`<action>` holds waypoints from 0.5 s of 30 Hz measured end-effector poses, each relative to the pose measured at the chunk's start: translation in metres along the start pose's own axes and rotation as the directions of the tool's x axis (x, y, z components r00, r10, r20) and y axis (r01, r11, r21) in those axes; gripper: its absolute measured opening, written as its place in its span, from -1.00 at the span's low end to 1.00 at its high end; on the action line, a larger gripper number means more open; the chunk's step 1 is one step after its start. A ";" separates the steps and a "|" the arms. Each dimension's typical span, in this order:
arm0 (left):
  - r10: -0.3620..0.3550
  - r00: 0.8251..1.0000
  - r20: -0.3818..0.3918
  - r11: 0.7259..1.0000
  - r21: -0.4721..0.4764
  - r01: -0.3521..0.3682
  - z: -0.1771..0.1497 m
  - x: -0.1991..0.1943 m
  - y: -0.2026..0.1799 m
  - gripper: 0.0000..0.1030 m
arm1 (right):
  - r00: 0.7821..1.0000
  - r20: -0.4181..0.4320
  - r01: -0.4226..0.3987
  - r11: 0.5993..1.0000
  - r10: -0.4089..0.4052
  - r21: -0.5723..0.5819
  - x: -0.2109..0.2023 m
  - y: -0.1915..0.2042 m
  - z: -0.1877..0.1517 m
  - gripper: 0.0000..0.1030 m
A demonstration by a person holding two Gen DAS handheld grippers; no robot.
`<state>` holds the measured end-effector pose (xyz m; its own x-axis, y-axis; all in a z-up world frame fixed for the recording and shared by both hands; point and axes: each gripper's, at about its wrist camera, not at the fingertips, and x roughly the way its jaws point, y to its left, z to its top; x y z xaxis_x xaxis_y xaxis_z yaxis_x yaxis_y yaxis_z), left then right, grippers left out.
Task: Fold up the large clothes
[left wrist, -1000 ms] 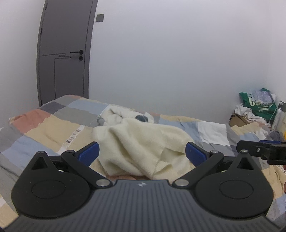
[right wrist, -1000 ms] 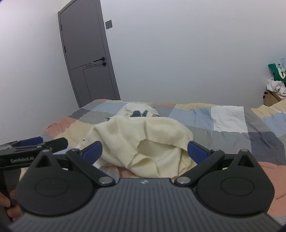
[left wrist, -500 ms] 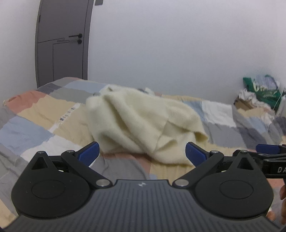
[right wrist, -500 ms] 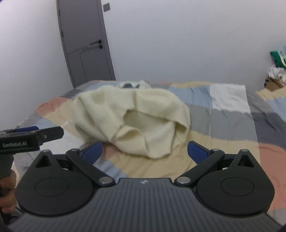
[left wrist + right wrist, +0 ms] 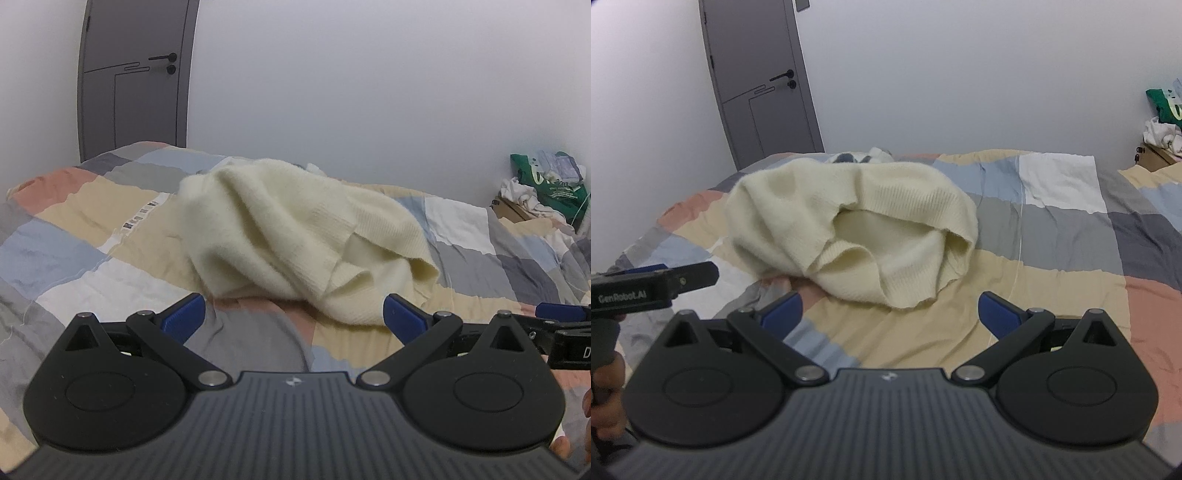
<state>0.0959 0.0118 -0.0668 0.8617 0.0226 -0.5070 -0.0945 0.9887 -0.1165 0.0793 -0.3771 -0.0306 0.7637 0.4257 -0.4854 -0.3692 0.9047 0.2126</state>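
Cream knit, soft and ribbed at the hem, is what fills both my views: the large cream-coloured knitted sweater [image 5: 295, 240] lies in a loose heap in the middle of the bed with the patchwork quilt of grey, blue, beige, white and salmon squares [image 5: 92, 236]. Its hem opening gapes toward me, most plainly in the right wrist view [image 5: 886, 236].

A second ago the heap sat farther off, near the far side of the quilt. Since then I have brought both tools forward and lower, and the sweater now looms just beyond the blue pads. My left gripper [image 5: 291, 314] has its fingers spread wide with nothing between them, and my right gripper [image 5: 890, 308] is the same: spread apart and empty. Each shows at the edge of the other's view, so they sit side by side, close together.

I read this as the end of the approach; no fold has been started, and the garment is bunched, not flat. Next, I judge, I need to catch the ribbed hem at two well-separated spots and draw the sweater out flat on the quilt. The knit looks limp and stretchy, so pinching only one layer at the open hem could be fiddly.

A small grey-and-white bundle [image 5: 860, 157] pokes out behind the heap; I cannot tell what it is.
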 end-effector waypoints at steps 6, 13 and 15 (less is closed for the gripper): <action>-0.005 1.000 0.002 1.000 0.007 0.005 0.000 -0.002 -0.002 1.00 | 1.000 -0.002 0.011 1.000 -0.011 -0.010 0.001 0.002 0.000 1.00; -0.005 1.000 0.009 1.000 0.012 0.005 -0.002 -0.004 0.000 1.00 | 0.999 -0.007 0.033 0.999 -0.033 -0.017 0.003 0.004 -0.002 1.00; -0.005 1.000 0.010 1.000 0.014 0.004 -0.003 -0.004 0.000 1.00 | 0.999 -0.006 0.034 0.999 -0.034 -0.016 0.002 0.005 -0.002 1.00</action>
<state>0.0912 0.0116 -0.0671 0.8672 0.0196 -0.4976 -0.0837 0.9908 -0.1068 0.0783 -0.3720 -0.0326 0.7722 0.3949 -0.4978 -0.3517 0.9181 0.1827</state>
